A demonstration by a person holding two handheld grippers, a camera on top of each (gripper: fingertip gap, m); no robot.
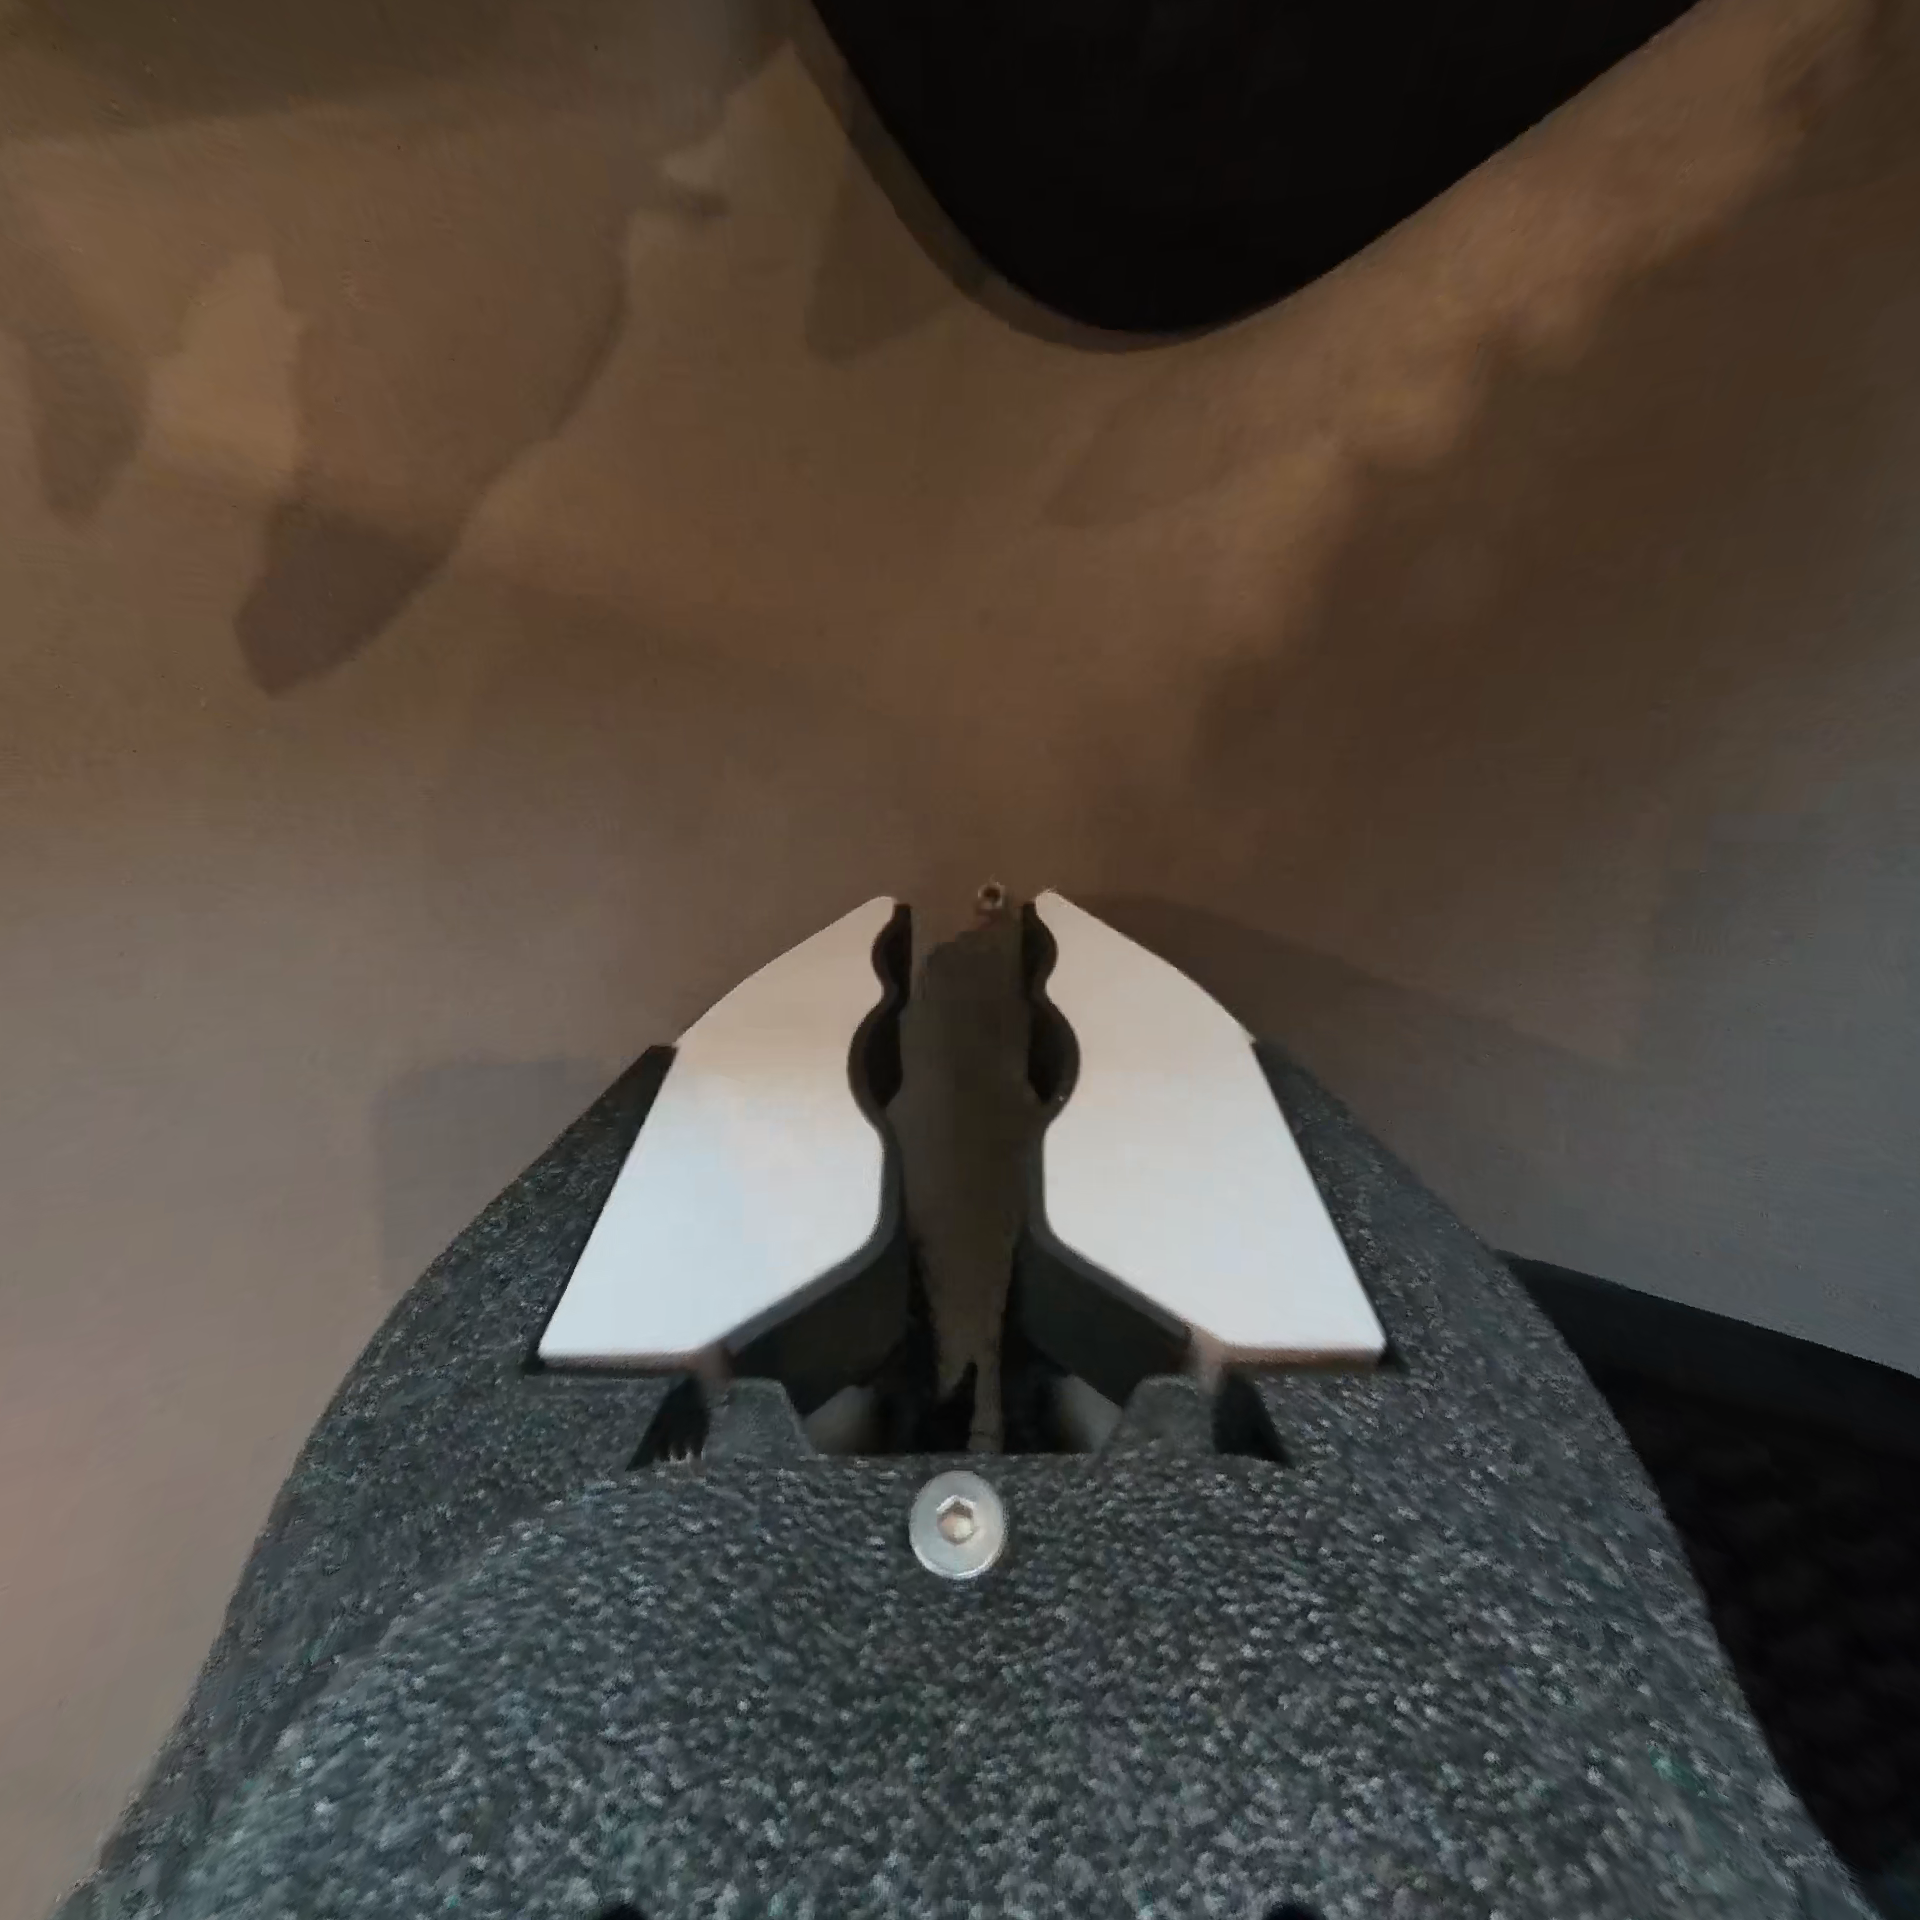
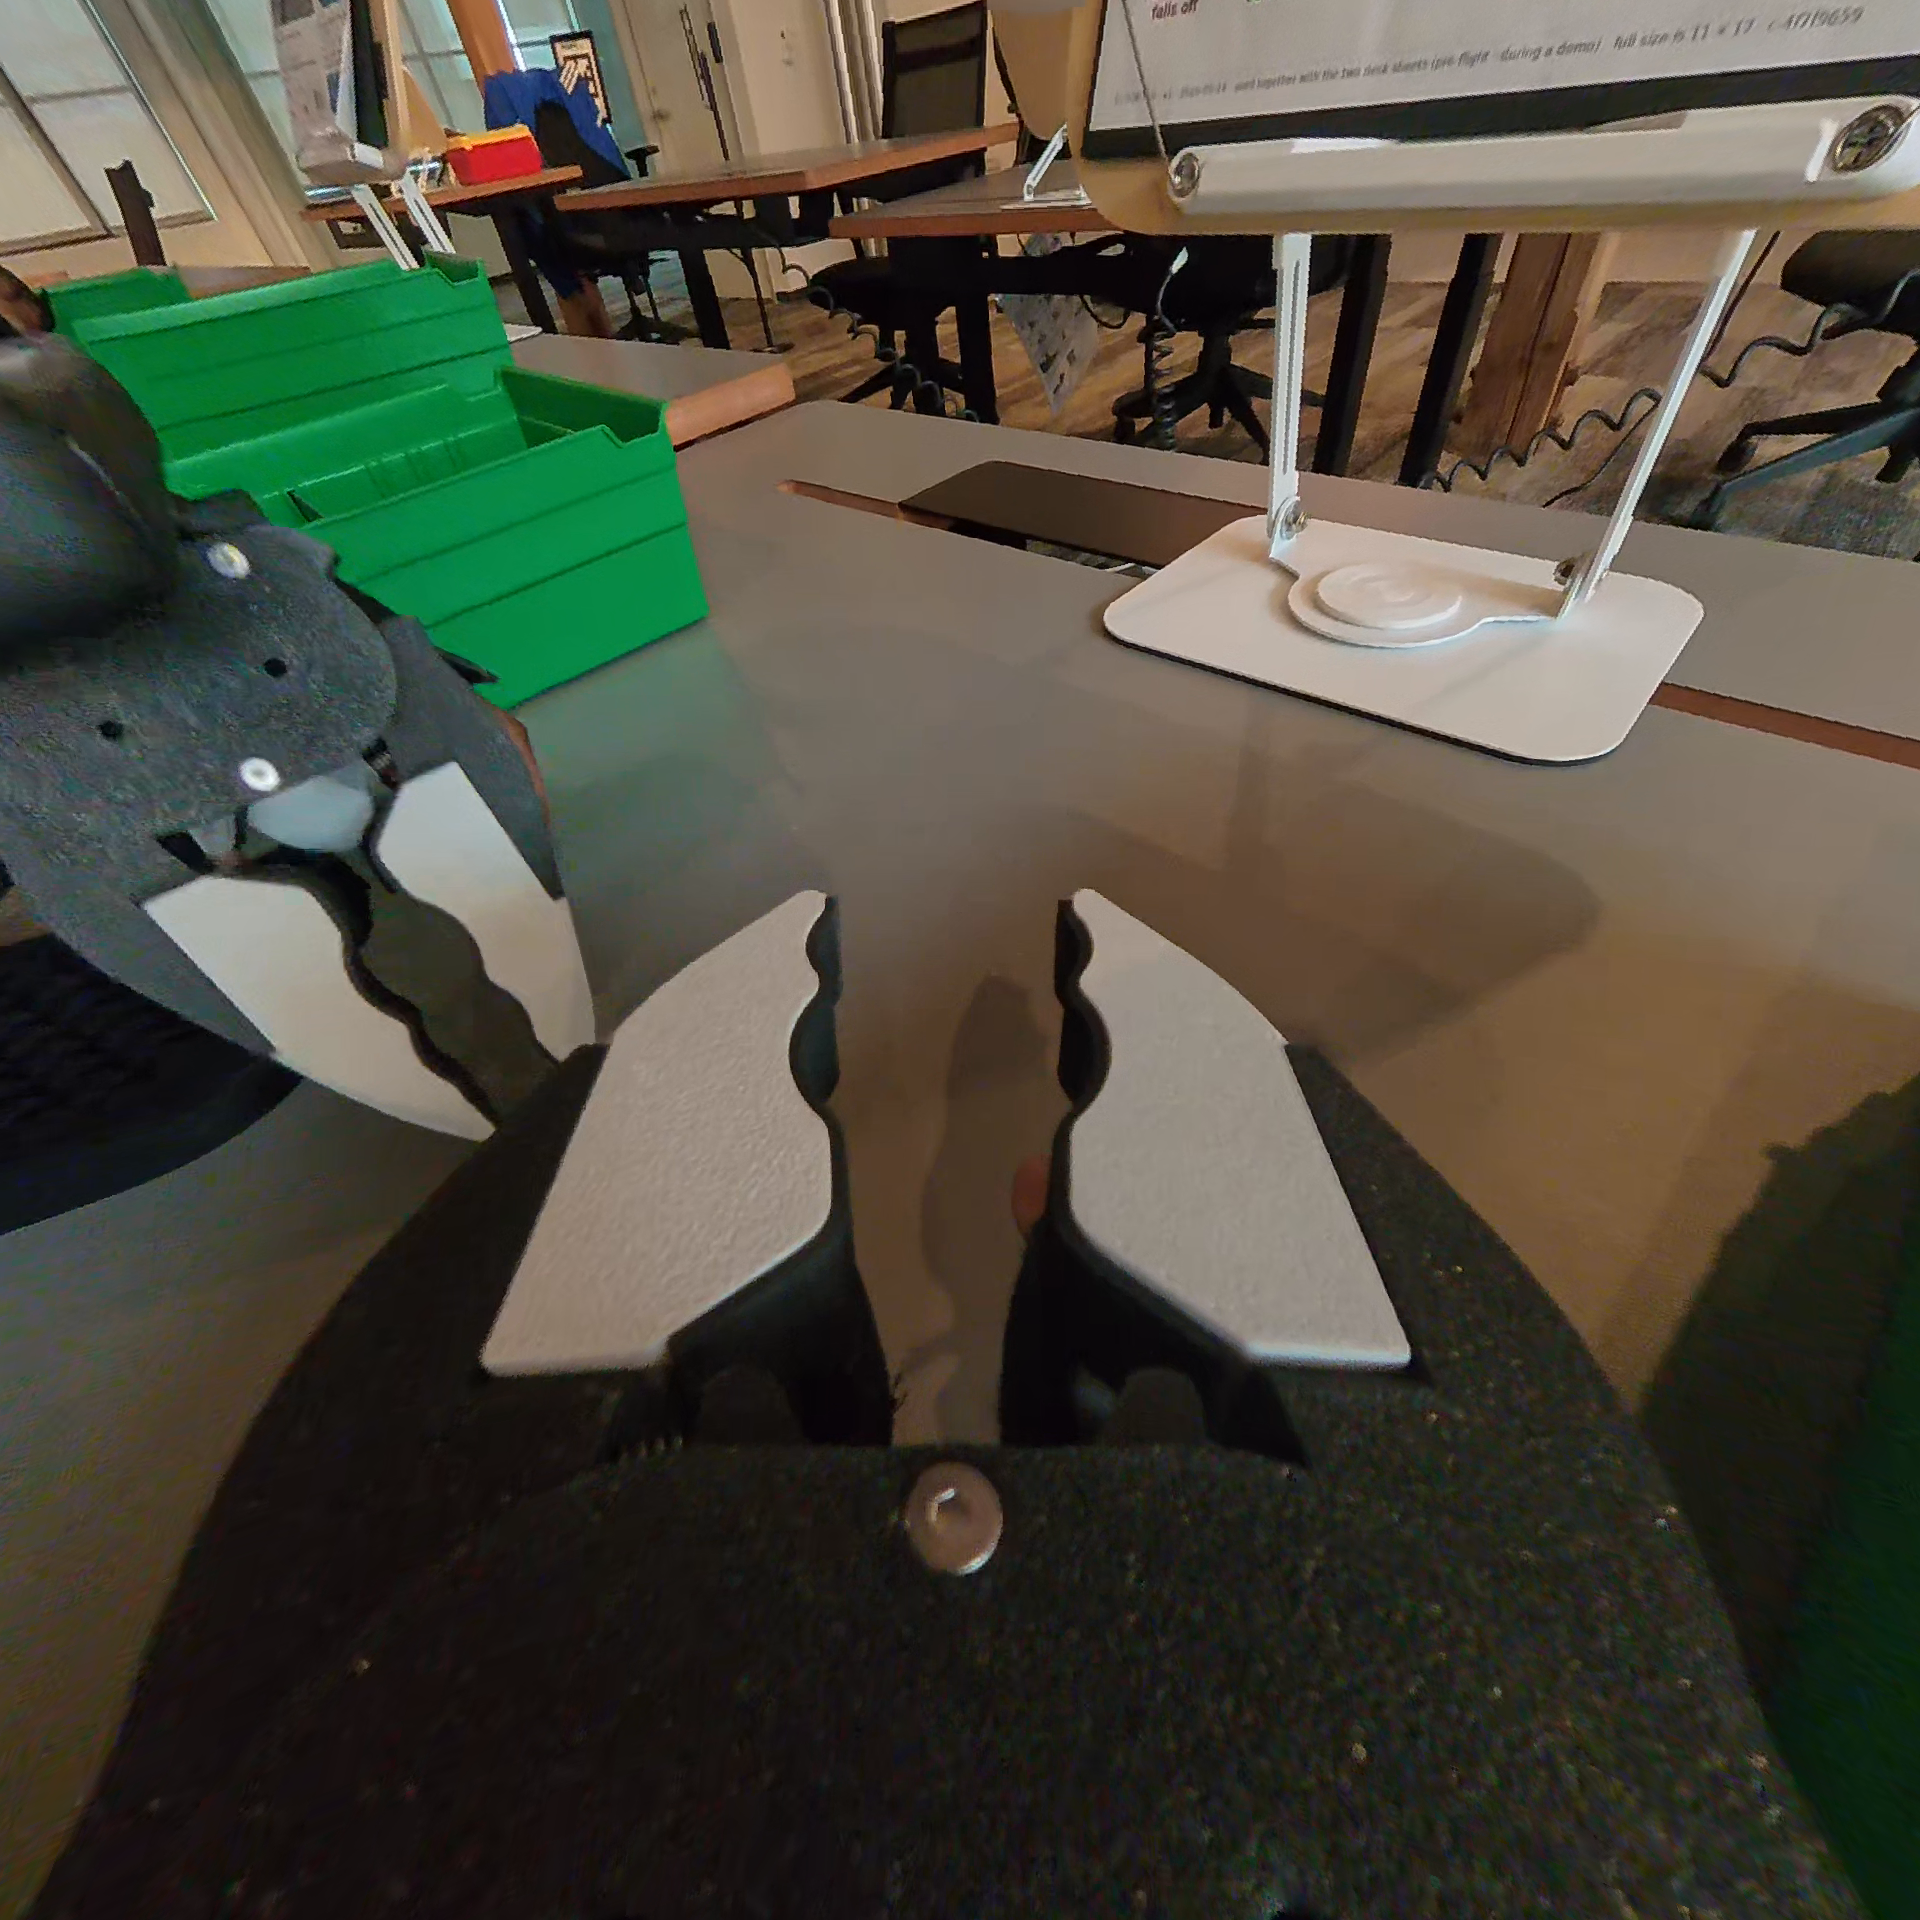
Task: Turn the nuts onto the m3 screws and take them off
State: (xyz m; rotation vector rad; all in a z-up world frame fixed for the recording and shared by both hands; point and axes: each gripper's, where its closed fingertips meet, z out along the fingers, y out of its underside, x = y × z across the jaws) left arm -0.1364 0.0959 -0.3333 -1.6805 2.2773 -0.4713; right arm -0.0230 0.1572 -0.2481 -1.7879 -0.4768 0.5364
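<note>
One nut (image 1: 987,896): lying just ahead of the left gripper (image 1: 964,906), nearer its right fingertip (image 1: 1042,914).
Left jaws: standing parted, gripping nothing.
Right gripper (image 2: 943,914): hanging spread wide, empty.

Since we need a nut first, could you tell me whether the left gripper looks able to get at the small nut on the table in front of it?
Probably yes. The nut lies on bare table just beyond the left gripper, whose open fingers point at it with nothing between.
</note>
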